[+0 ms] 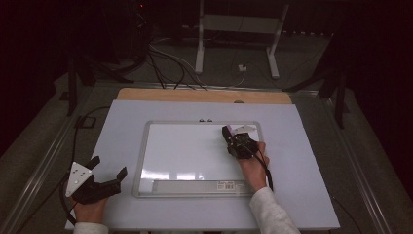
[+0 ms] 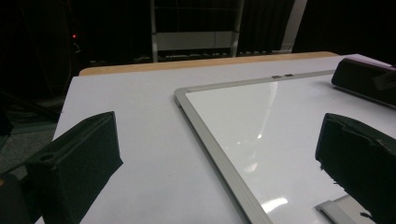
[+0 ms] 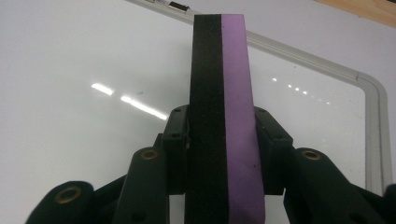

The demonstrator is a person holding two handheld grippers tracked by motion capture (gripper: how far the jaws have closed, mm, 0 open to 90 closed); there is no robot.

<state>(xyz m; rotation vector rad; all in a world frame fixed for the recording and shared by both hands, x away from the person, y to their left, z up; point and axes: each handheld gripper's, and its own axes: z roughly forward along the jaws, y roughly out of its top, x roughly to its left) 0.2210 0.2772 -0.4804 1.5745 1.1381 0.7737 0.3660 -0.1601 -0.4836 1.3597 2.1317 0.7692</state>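
Eraser (image 3: pixel 219 116): light, soft foam; my right fingers (image 3: pixel 273 154) pinch its flat sides mid-length. Left fingers (image 2: pixel 79 163) spread, idle.

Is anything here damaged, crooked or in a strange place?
Nothing stands out. The whiteboard lies flat and square on the table, its surface clean. The right gripper holds the eraser on edge over the board.

Dark lab: cables (image 1: pixel 165 68), stand legs (image 1: pixel 234 44)
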